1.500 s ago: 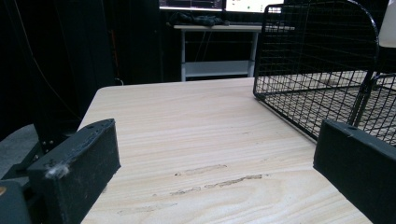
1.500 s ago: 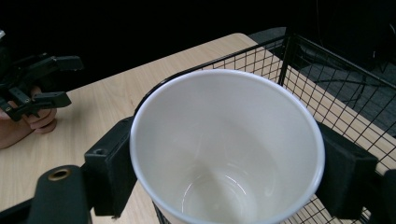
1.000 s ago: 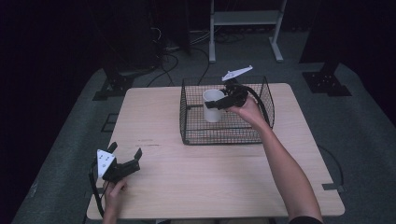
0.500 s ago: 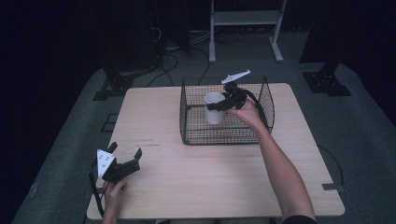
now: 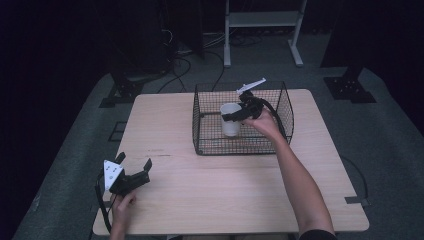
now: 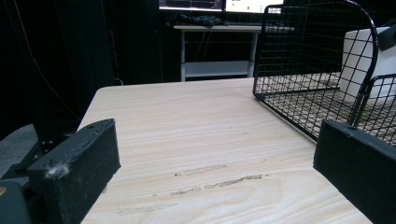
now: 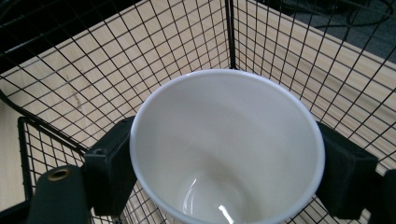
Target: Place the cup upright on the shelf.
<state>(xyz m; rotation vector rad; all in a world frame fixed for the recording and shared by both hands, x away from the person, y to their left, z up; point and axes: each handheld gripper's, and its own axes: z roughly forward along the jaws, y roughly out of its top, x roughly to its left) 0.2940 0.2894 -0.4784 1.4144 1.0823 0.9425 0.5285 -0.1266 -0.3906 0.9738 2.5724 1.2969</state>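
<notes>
A white cup (image 5: 230, 119) stands upright inside the black wire basket (image 5: 210, 146) at the table's far middle. My right gripper (image 5: 233, 116) reaches into the basket from the right and is shut on the cup. From the right gripper view the cup (image 7: 227, 149) is empty, with one black jaw pressed on each side of its rim. My left gripper (image 5: 134, 170) rests at the table's near left corner, open, with bare wood between its jaws (image 6: 215, 177). The basket (image 6: 308, 56) and cup (image 6: 369, 56) also appear at the right of the left gripper view.
The wooden table (image 5: 240, 195) has a broad bare area between the basket and its near edge. Dark floor, cables and a white stand (image 5: 260, 20) lie beyond the far edge.
The right gripper and the cup have shifted slightly lower and nearer inside the basket. The left gripper has stayed put.
</notes>
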